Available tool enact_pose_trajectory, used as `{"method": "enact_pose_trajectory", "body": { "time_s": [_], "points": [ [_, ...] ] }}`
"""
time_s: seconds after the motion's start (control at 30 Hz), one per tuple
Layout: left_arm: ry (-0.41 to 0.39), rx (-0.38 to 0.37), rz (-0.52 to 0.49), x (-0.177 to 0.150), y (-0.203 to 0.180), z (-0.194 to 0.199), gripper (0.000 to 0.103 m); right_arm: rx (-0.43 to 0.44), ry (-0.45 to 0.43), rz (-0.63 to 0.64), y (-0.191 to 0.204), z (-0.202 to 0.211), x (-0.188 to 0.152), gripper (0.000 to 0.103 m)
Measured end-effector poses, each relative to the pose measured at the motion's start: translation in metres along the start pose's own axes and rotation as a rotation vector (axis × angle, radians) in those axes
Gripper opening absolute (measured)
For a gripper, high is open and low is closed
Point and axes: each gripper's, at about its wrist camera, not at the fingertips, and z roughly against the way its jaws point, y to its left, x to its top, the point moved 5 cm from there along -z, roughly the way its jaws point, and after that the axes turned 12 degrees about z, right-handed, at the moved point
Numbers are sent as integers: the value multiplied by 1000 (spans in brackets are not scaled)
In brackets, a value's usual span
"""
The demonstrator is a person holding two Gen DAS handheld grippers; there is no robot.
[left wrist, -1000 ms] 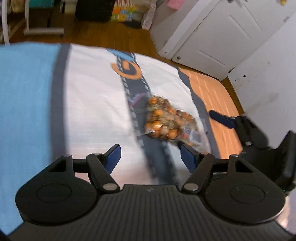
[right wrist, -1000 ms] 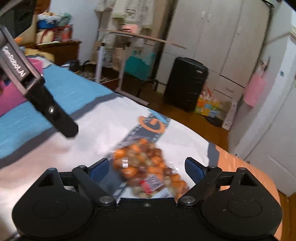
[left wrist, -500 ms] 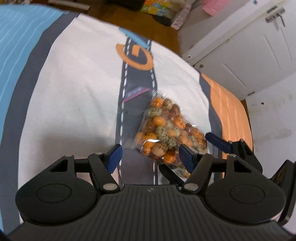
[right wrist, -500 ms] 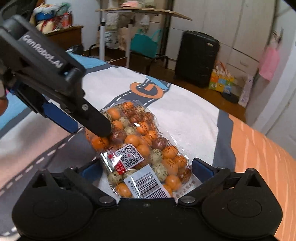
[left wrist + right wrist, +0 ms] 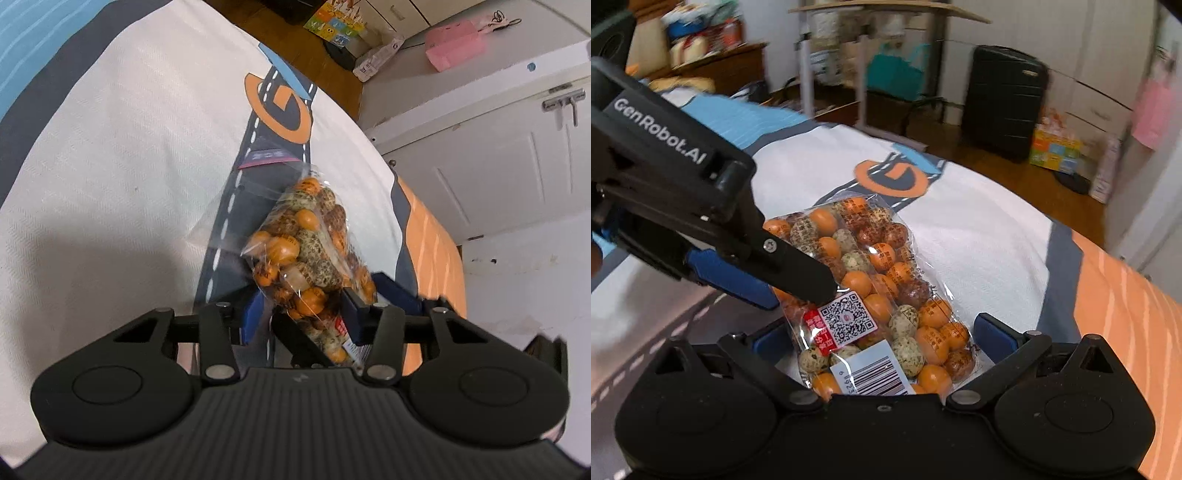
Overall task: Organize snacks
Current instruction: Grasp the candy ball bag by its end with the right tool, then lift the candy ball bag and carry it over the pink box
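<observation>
A clear snack bag [image 5: 882, 280] of orange, brown and speckled coated nuts lies on the bed cover [image 5: 979, 236], with a QR sticker and a barcode at its near end. My left gripper [image 5: 304, 314] comes in from the left. Its jaws are closing, and the pads press on the bag [image 5: 310, 251], which tilts up on edge between them. In the right wrist view one black finger [image 5: 805, 273] of that gripper lies over the bag's left side. My right gripper [image 5: 881, 338] stands open wide. The bag's barcode end sits between its blue pads, which do not squeeze it.
The cover carries a grey road stripe and an orange G logo [image 5: 894, 177]; an orange panel [image 5: 1115, 295] marks the bed's right edge. A black suitcase [image 5: 1001, 103], a colourful box [image 5: 1056, 151] and a metal rack stand on the wooden floor. White cabinet doors [image 5: 498, 155] lie beyond.
My left gripper dropped onto the bag and closed around it, and the bag tipped up on edge. My right gripper opened wider and slid forward until the bag's near end lay between its fingers.
</observation>
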Motion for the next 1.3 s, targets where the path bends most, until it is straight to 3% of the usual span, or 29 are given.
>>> {"method": "enact_pose_trajectory", "body": {
  "time_s": [0.1, 0.23, 0.47, 0.67, 0.73, 0.9, 1.13, 1.3],
  "points": [
    [2, -27, 2, 7, 6, 1, 39, -14, 3, -46, 7, 4, -1, 103],
    [0, -28, -32, 12, 6, 1, 39, -32, 19, 14, 13, 4, 1, 103],
    [5, -37, -23, 18, 8, -5, 40, 83, 4, 24, -10, -4, 1, 103],
    [37, -85, -4, 23, 14, -7, 38, 11, -8, -70, -1, -7, 6, 103],
    [52, -104, -30, 21, 12, -8, 36, -18, 14, -88, 5, -6, 8, 98],
    [31, -77, -155, 8, 5, 0, 36, -48, 85, -196, 16, 3, 10, 95],
    [95, -43, -219, -1, 6, 15, 38, -56, 157, -316, 36, 16, 8, 94],
    [103, 24, -279, -12, 5, 33, 39, -35, 204, -375, 53, 25, 12, 94]
  ]
}}
